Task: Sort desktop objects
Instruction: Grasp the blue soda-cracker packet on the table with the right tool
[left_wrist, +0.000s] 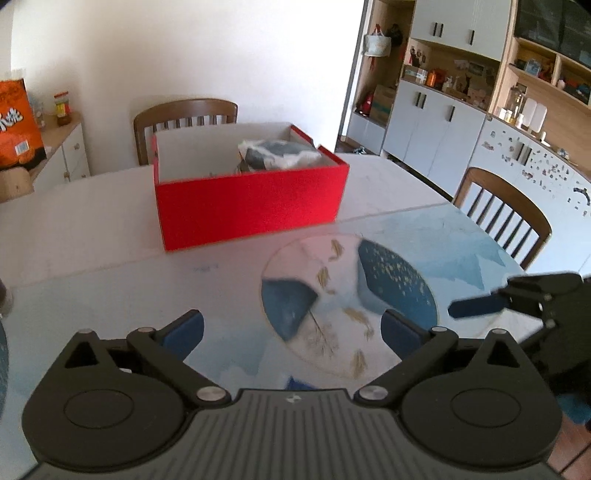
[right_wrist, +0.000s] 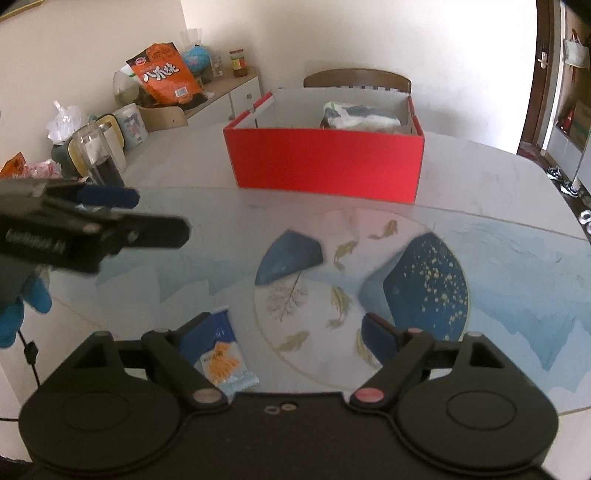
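A red open box (left_wrist: 251, 201) stands on the table beyond the mat and holds a white and dark bundle (left_wrist: 279, 153); it also shows in the right wrist view (right_wrist: 325, 162) with the bundle (right_wrist: 360, 116). A blue and white snack packet (right_wrist: 221, 350) lies on the mat just inside my right gripper's left finger. My right gripper (right_wrist: 288, 332) is open and empty above the mat. My left gripper (left_wrist: 291, 328) is open and empty over the round fish pattern. The right gripper reaches into the left wrist view (left_wrist: 480, 306), and the left gripper into the right wrist view (right_wrist: 144, 210).
A glass-topped blue and white mat (right_wrist: 498, 280) covers the near table. A wooden chair (left_wrist: 184, 118) stands behind the box and another (left_wrist: 506, 210) at the right. A jar and cups (right_wrist: 99, 147) stand at the table's left edge. A sideboard with an orange bag (right_wrist: 166, 74) is beyond.
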